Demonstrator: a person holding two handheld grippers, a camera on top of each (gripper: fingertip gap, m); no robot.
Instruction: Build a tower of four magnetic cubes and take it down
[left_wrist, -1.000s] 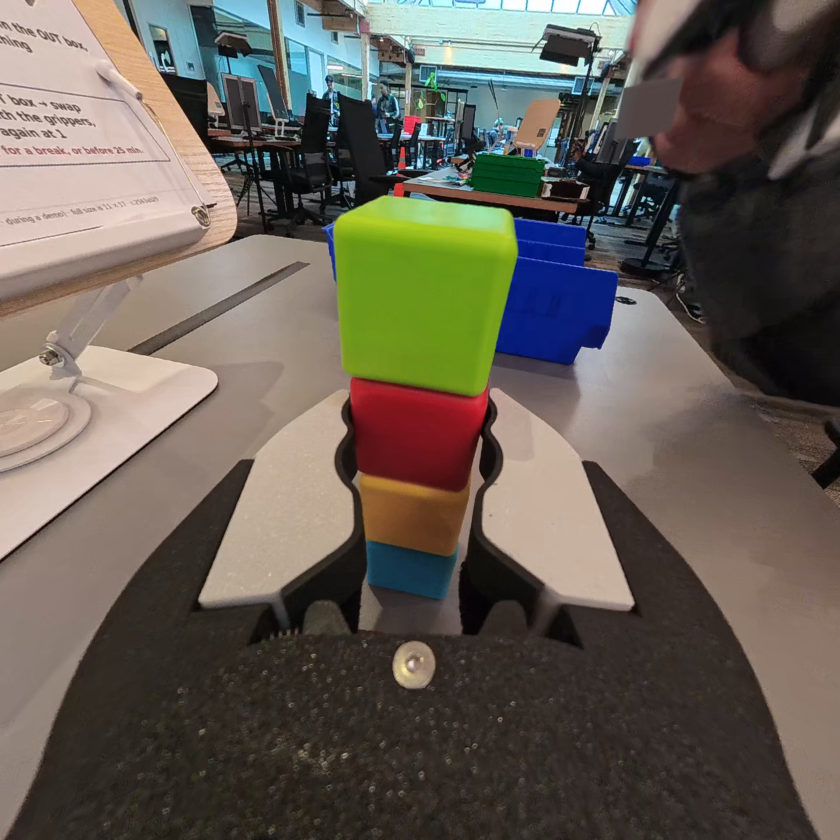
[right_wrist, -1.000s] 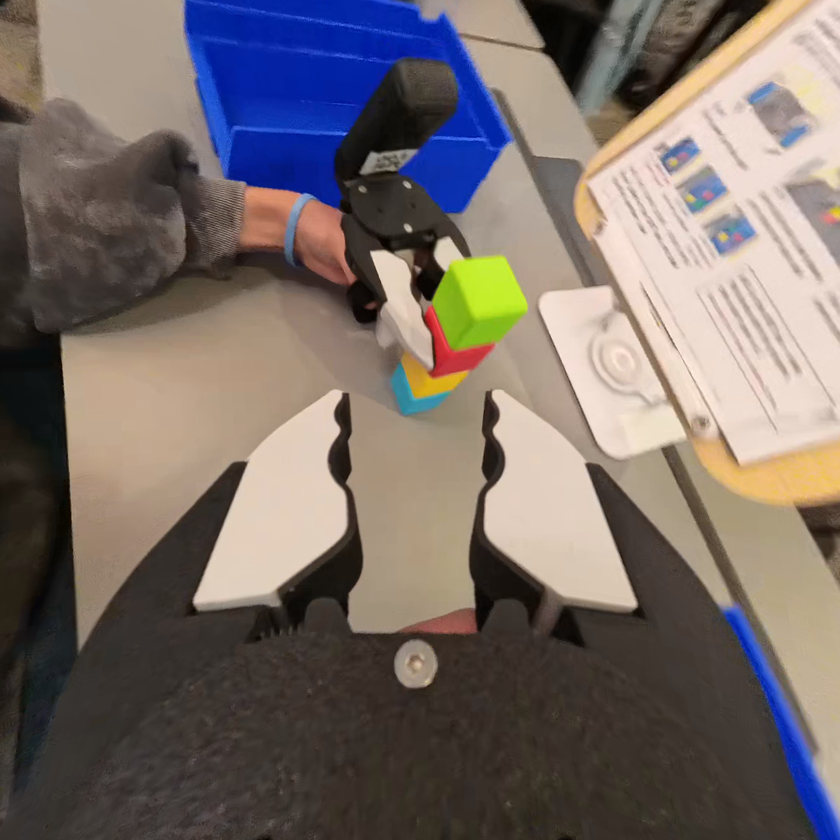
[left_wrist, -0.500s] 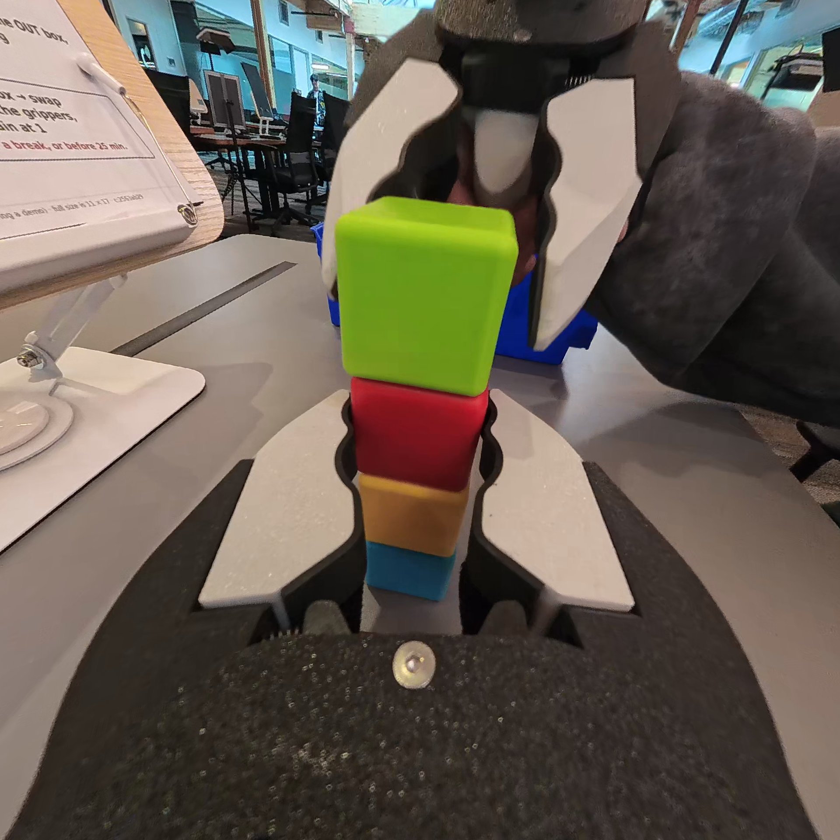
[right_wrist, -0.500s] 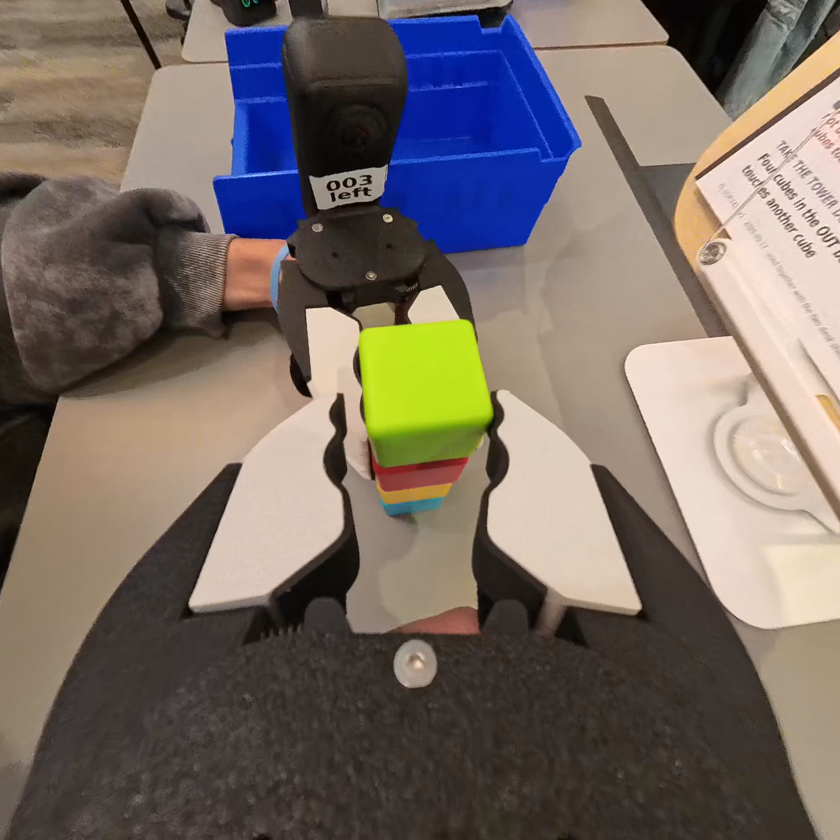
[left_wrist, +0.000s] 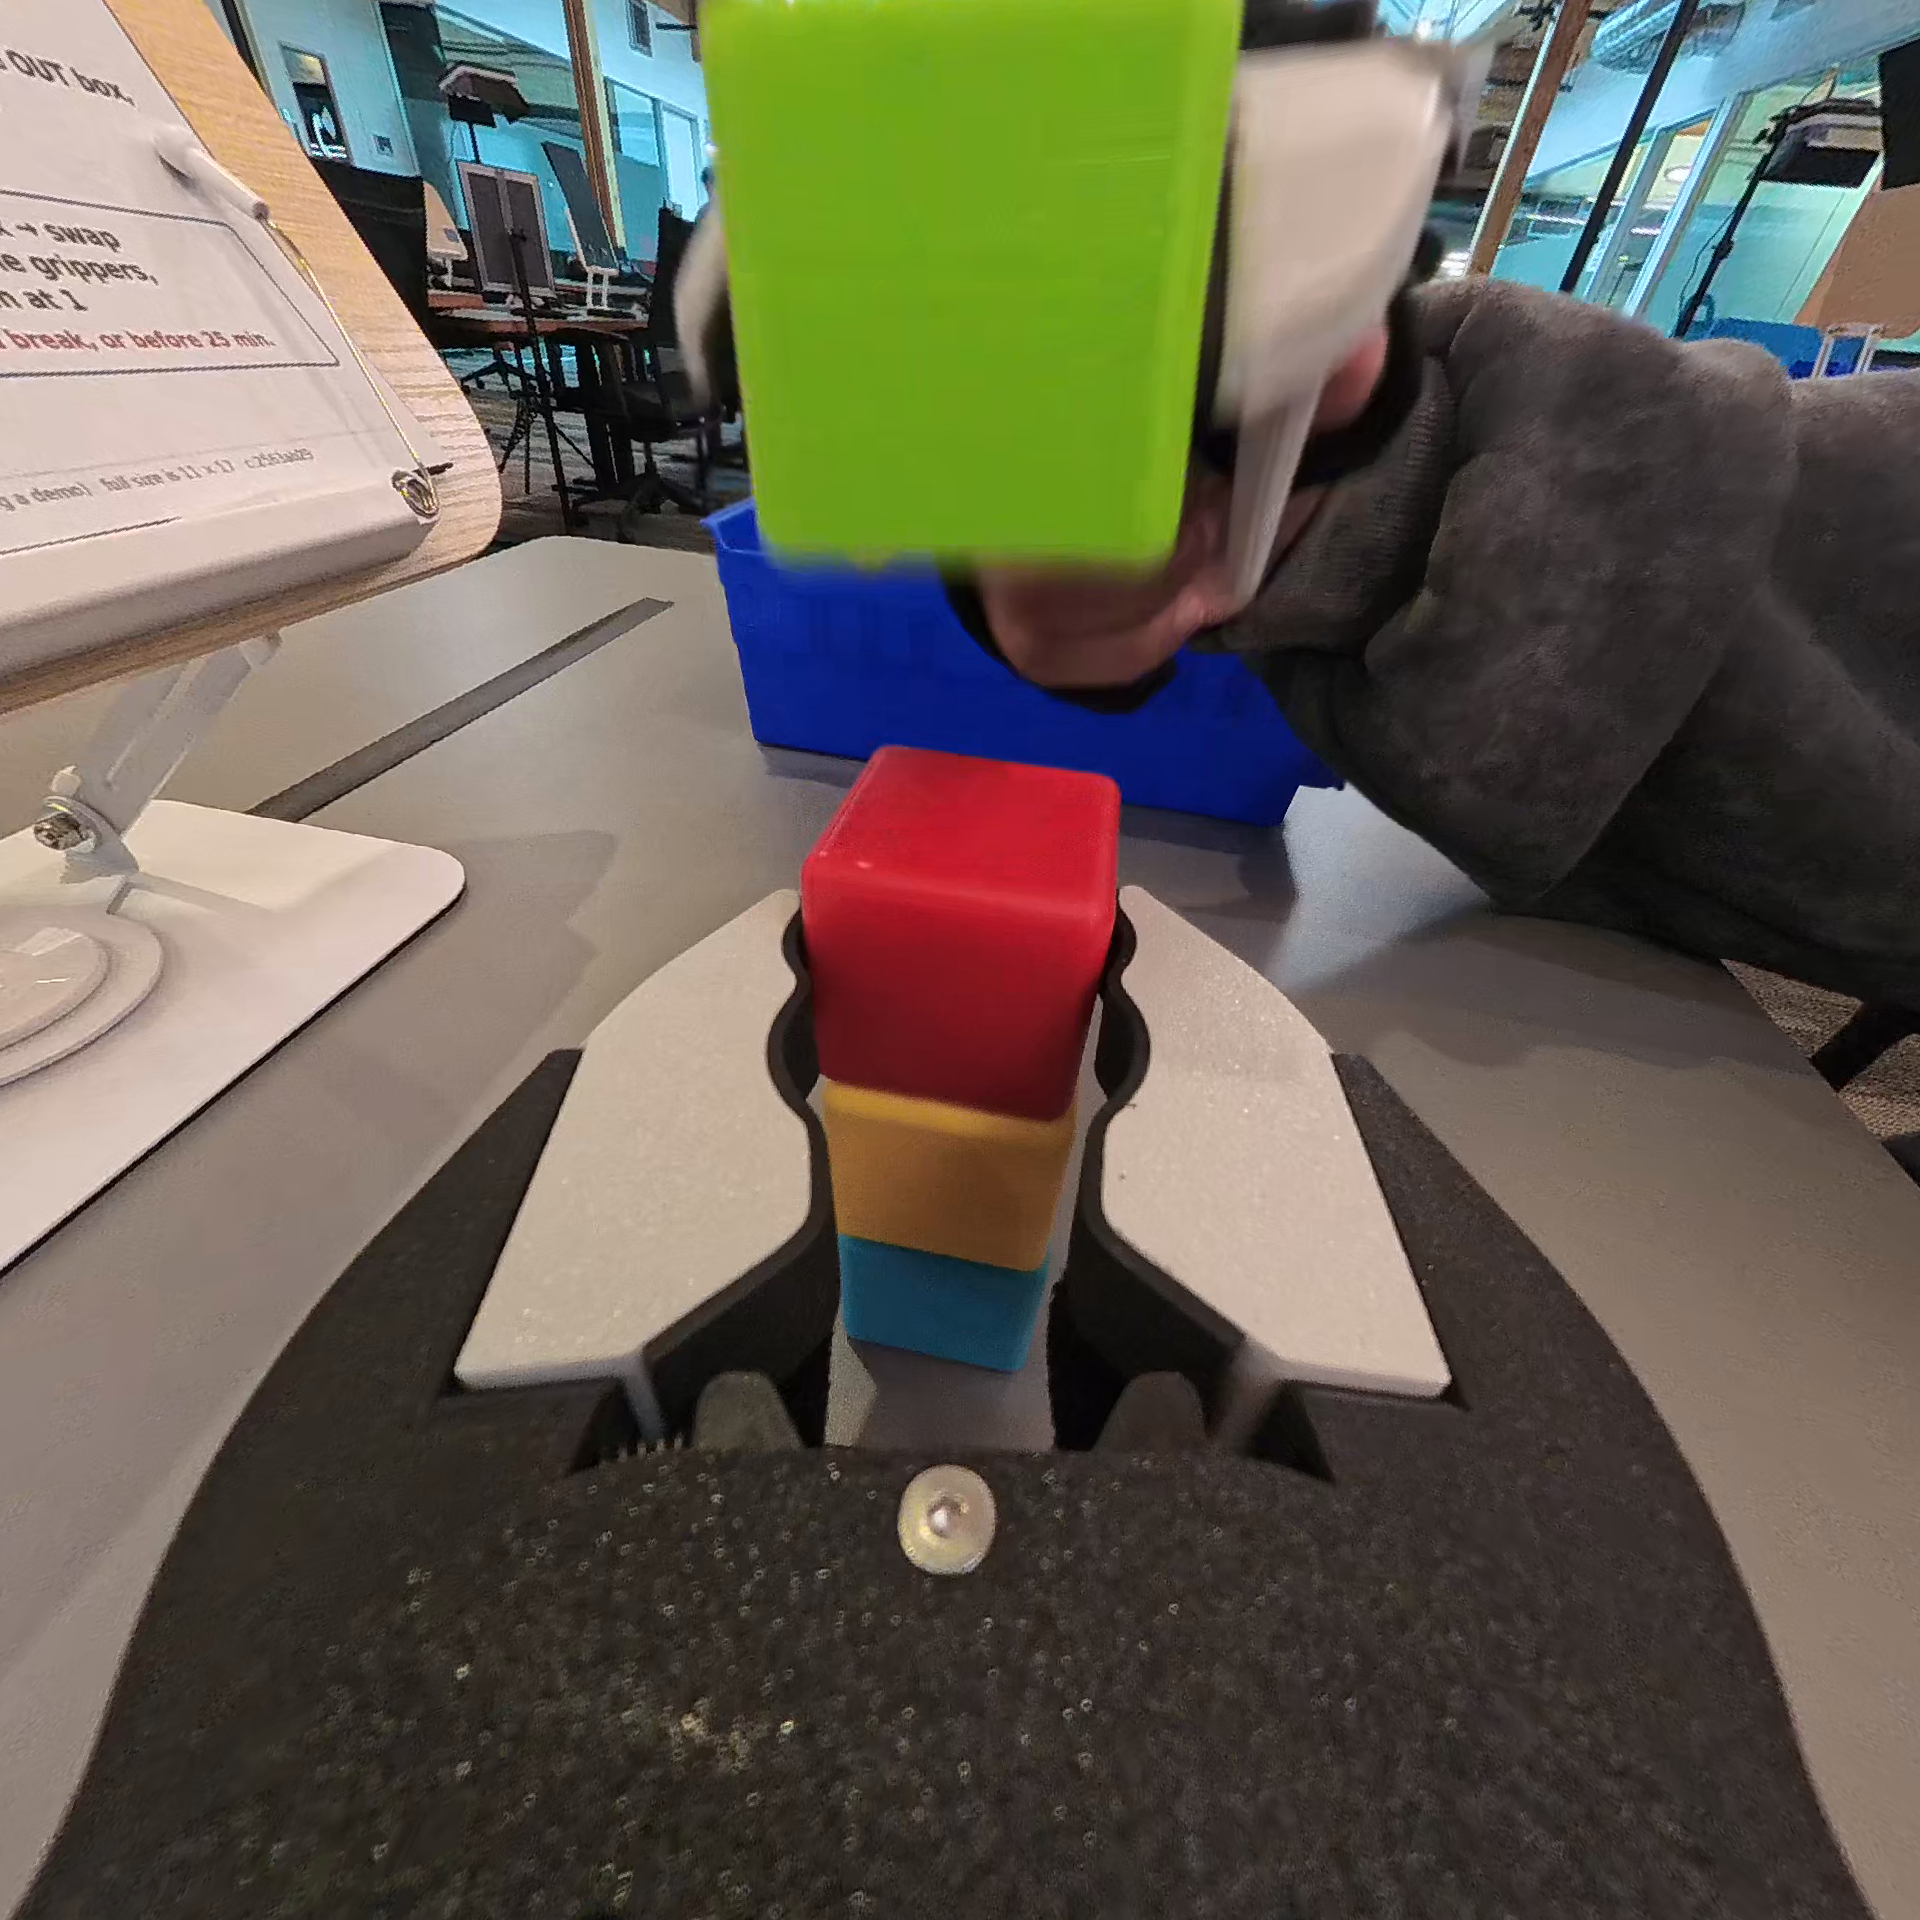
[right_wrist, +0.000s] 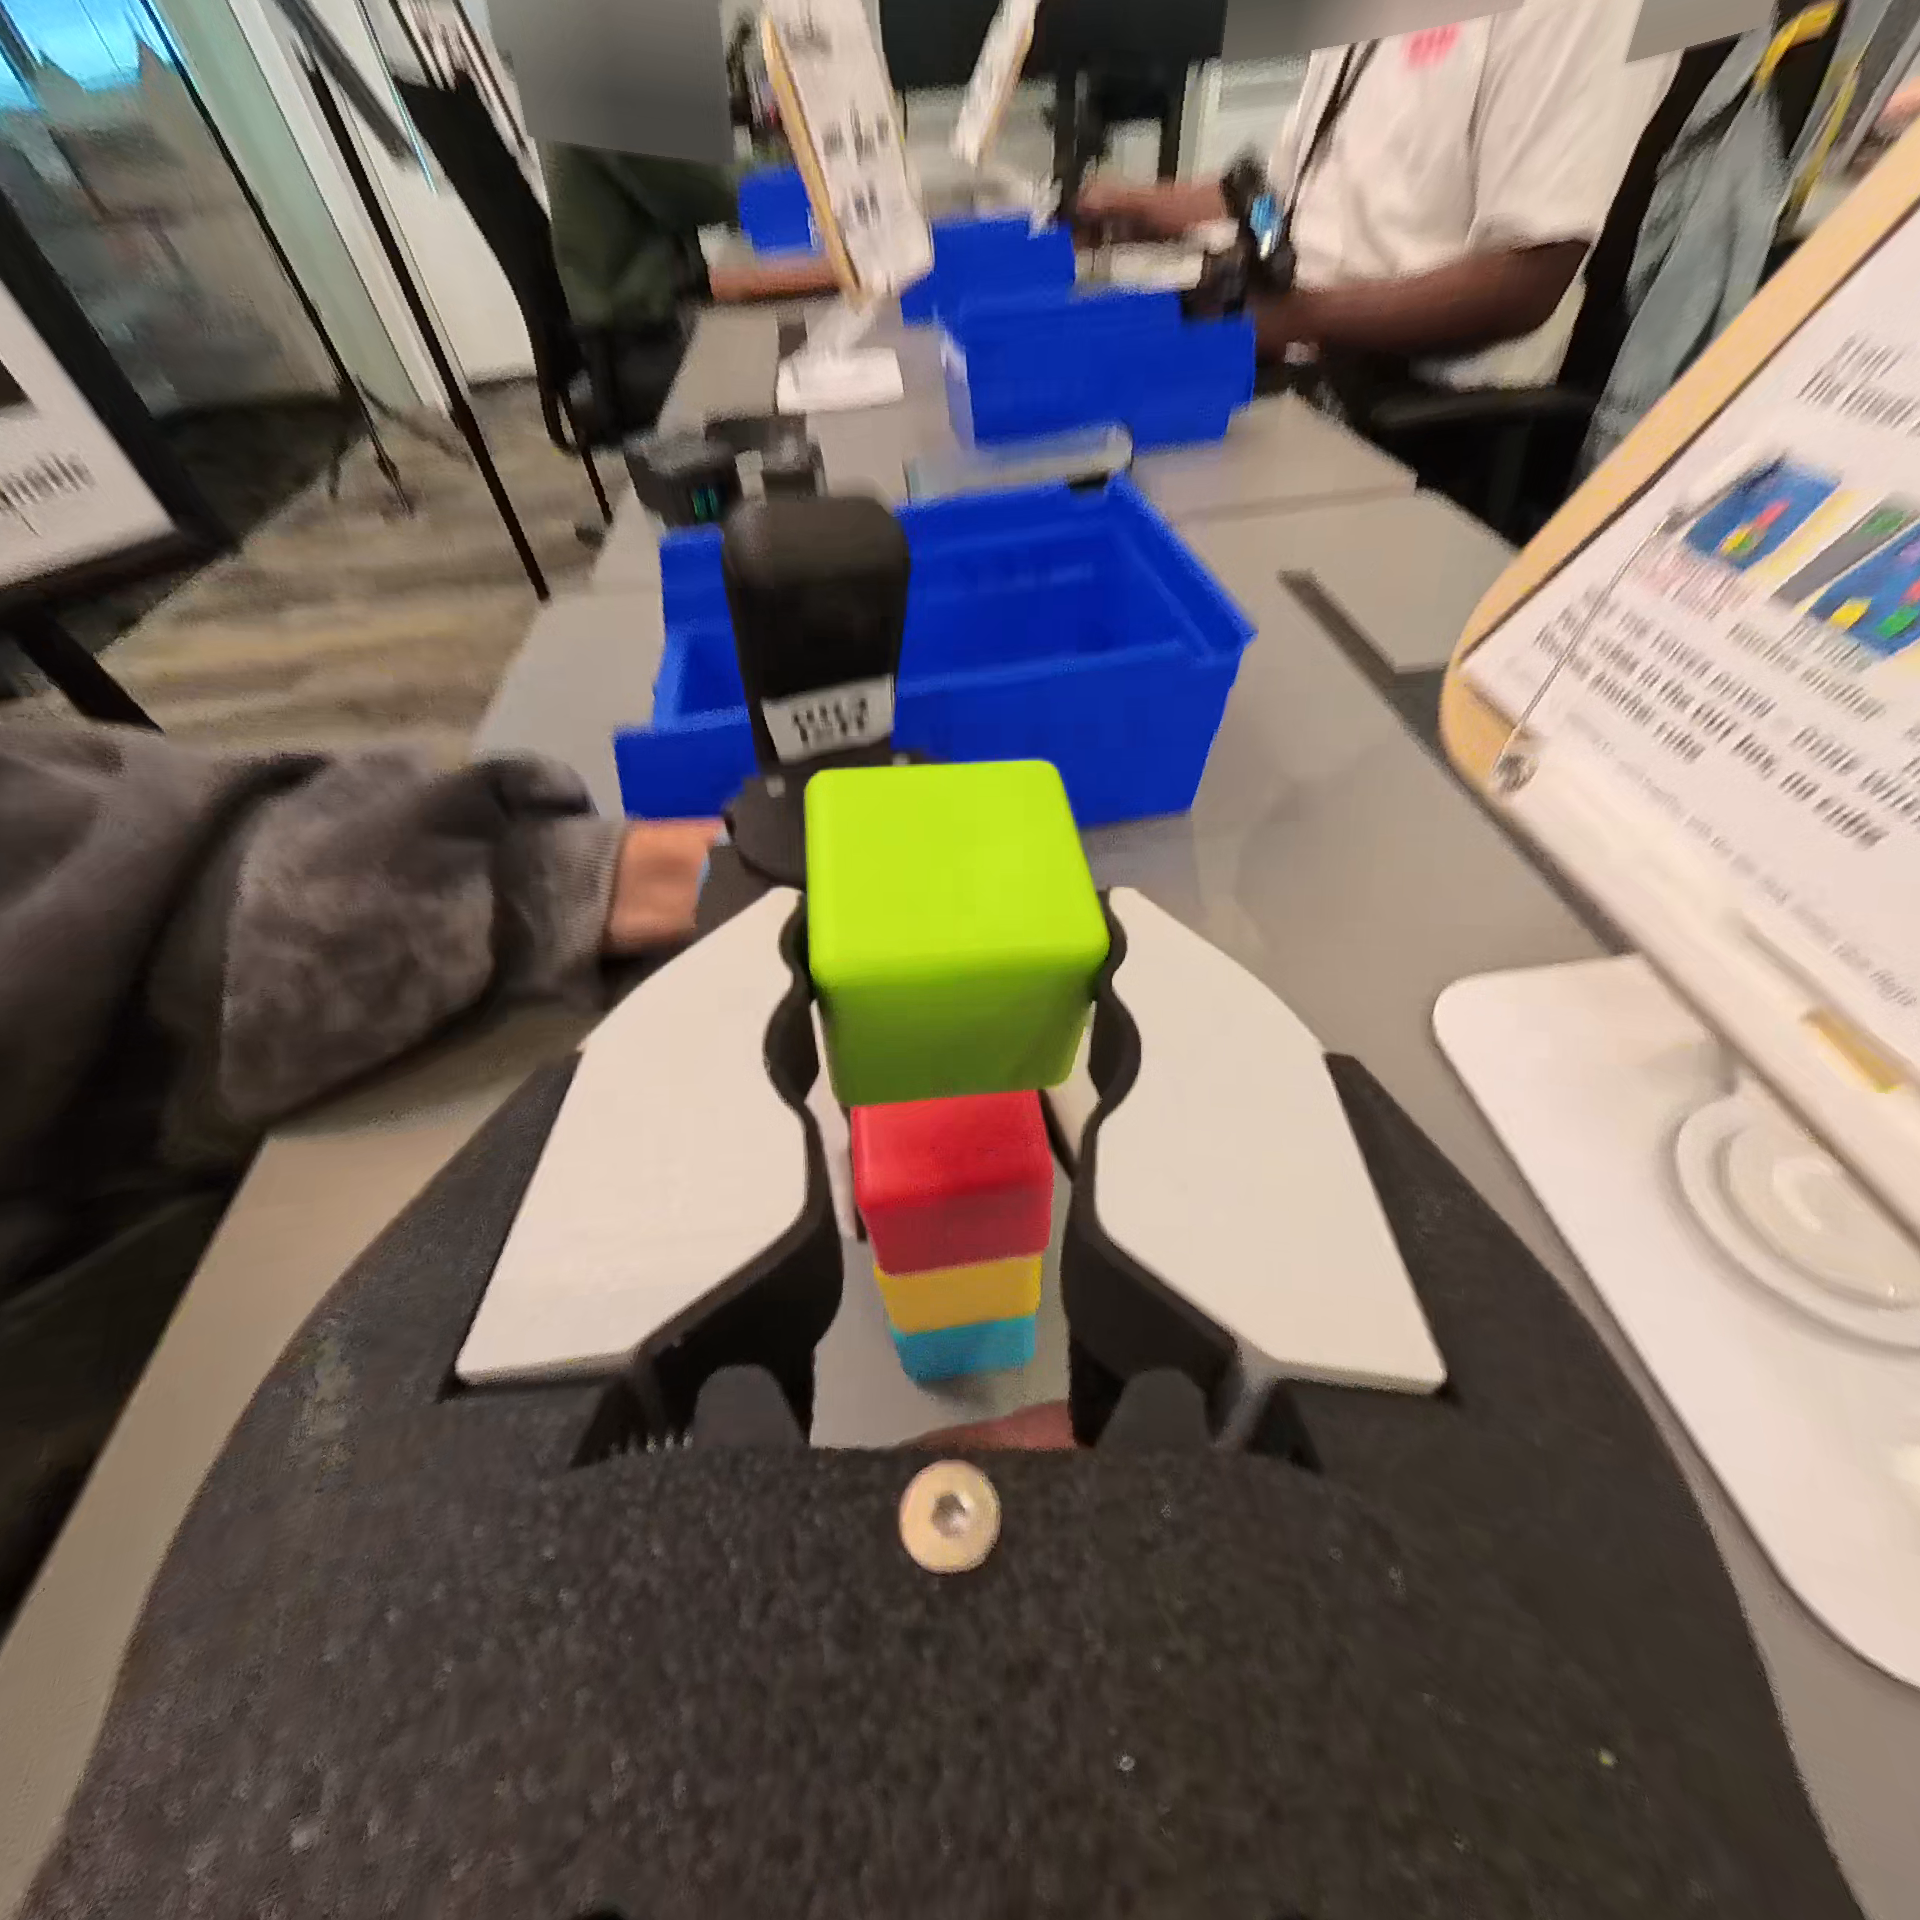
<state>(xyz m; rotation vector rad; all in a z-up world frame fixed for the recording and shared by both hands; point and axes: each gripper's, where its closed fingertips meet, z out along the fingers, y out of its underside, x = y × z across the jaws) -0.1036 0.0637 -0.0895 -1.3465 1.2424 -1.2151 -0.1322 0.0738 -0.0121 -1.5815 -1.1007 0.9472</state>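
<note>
Clamped between the fingers of the right gripper, the glossy lime-green plastic cube is held clear above the stack, a gap being visible in the left wrist view between it and the glossy red plastic cube. The red cube is gripped on both sides by the closed fingers of the left gripper, with the matte yellow cube beneath it and the light blue cube lowest, resting on the grey worktop. Behind the stack a blue plastic bin is seen.
</note>
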